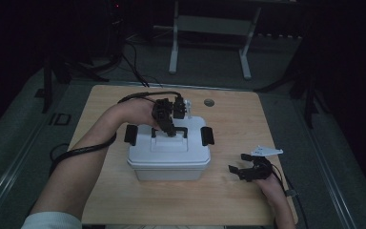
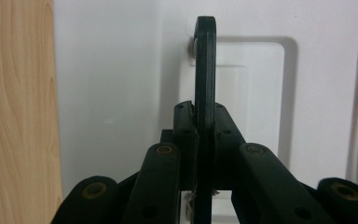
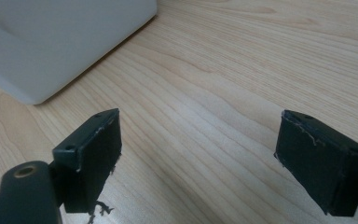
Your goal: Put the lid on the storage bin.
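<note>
Two claws were at work over the bench (image 1: 228, 119), each placed for its own reason. The left claw (image 1: 170, 130) sat clamped on the black carry handle (image 2: 205, 70) of the white storage box (image 1: 169, 152), its jaws pressed together on that thin bar, probably so the handle could be swung up or the box lifted. Directly beneath that claw lay the white lid (image 2: 112, 84), its side latches (image 1: 206, 135) seemingly fastened. The right claw (image 1: 248, 171) rested on the wood beside the box, jaws wide apart and holding nothing, likely kept clear.
</note>
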{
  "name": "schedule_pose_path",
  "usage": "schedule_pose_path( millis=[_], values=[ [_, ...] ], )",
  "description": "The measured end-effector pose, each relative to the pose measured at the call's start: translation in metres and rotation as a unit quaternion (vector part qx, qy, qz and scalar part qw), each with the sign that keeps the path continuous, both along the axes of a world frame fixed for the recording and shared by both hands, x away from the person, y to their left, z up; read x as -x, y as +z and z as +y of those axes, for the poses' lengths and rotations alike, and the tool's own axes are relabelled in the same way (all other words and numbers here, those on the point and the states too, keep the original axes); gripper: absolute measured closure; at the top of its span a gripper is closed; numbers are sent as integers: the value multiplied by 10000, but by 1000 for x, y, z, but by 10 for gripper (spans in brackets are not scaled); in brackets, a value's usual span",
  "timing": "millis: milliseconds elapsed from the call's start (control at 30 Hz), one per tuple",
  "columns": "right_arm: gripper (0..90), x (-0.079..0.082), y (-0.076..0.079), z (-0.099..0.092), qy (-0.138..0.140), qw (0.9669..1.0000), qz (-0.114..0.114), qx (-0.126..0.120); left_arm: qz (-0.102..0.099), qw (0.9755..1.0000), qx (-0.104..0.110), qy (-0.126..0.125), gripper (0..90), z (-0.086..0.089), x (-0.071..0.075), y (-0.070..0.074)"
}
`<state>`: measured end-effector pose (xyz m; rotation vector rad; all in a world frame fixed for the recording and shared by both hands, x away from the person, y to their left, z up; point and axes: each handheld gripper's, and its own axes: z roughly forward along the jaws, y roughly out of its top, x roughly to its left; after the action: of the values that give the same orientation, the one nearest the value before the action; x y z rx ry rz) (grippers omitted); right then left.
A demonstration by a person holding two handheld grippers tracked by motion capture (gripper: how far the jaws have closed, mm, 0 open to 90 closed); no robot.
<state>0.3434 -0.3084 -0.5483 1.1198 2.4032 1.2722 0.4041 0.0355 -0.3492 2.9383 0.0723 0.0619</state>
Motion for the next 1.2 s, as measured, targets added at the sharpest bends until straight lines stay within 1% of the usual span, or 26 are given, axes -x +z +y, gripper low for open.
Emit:
schedule_pose_path(
  millis=[33, 100, 133, 200, 267, 400, 500, 533, 567, 600, 633, 667, 700, 733, 767, 800, 833, 900, 933, 967, 1000, 1033, 1067, 1100, 1133, 1200],
  values=[
    [141, 0, 0, 0, 1, 10000, 3, -9, 36, 10000, -11, -3, 833, 0, 0, -2],
    [141, 0, -1, -1, -8, 10000, 18, -10, 4, 10000, -41, -3, 833, 0, -1, -5],
    [141, 0, 0, -1, -11, 10000, 19, -15, 41, 10000, -56, 16, 833, 0, -2, -7],
    [141, 0, 0, -1, -10, 10000, 7, -16, 77, 9999, -37, 66, 833, 1, -4, -10],
    [141, 0, -1, 0, -12, 10000, 22, -10, 68, 9999, -52, 53, 833, 1, -5, -13],
    [141, 0, -1, 0, -12, 10000, 30, 4, 116, 9999, -4, 63, 832, 0, -6, -16],
    [141, 0, -2, 0, -14, 10000, 41, 4, 86, 9999, 18, 73, 830, 1, -7, -16],
    [141, 0, -2, 0, -6, 10000, 41, 2, 18, 9999, 24, 102, 824, 2, -7, -16],
    [141, 0, -2, 0, -6, 10000, 41, 2, 18, 9999, 24, 102, 759, 2, -7, -16],
    [141, 0, -2, 0, -5, 10000, 42, 7, 10, 9997, 49, 226, 759, 4, -8, -15],
    [141, 0, -2, 0, -1, 10000, 47, 20, 0, 9995, 92, 315, 623, 6, -9, -15],
    [141, 0, -1, 0, -2, 10000, 51, 25, -32, 9991, 141, 389, 573, 9, -10, -15],
    [141, 0, -1, 0, 1, 10000, 51, 26, 19, 9986, 202, 481, 504, 12, -11, -15],
    [141, 0, -1, 1, 2, 10000, 45, 20, -24, 9982, 227, 547, 445, 15, -11, -16],
    [141, 0, -1, 1, 5, 10000, 39, 19, -52, 9977, 283, 611, 433, 18, -12, -16],
    [141, 0, -1, 1, 4, 10000, 40, 23, -11, 9969, 357, 703, 426, 22, -13, -16],
    [141, 0, -1, 1, 1, 10000, 48, 30, 45, 9957, 430, 817, 379, 25, -14, -16],
    [141, 0, -2, 1, -2, 10000, 52, 33, 20, 9944, 489, 935, 317, 32, -15, -17],
    [141, 0, -2, 1, -2, 10000, 53, 37, 26, 9936, 550, 989, 267, 36, -15, -18],
    [141, 0, -1, 1, -5, 10000, 56, 39, 57, 9922, 636, 1067, 259, 39, -16, -19],
    [141, 0, -1, 1, -3, 10000, 52, 41, 43, 9916, 682, 1101, 254, 42, -16, -19],
    [141, 0, -1, 2, -1, 10000, 51, 47, 66, 9909, 725, 1135, 231, 45, -16, -19],
    [141, 0, -1, 2, -6, 10000, 52, 53, 46, 9905, 765, 1140, 201, 48, -16, -19],
    [141, 0, -1, 2, -13, 10000, 58, 47, 70, 9897, 860, 1139, 165, 51, -15, -18],
    [141, 0, -1, 1, -15, 10000, 57, 39, 130, 9883, 947, 1187, 154, 55, -15, -18],
    [141, 0, -1, 1, -16, 10000, 51, 38, 153, 9873, 1081, 1157, 126, 62, -14, -18]
  ],
)
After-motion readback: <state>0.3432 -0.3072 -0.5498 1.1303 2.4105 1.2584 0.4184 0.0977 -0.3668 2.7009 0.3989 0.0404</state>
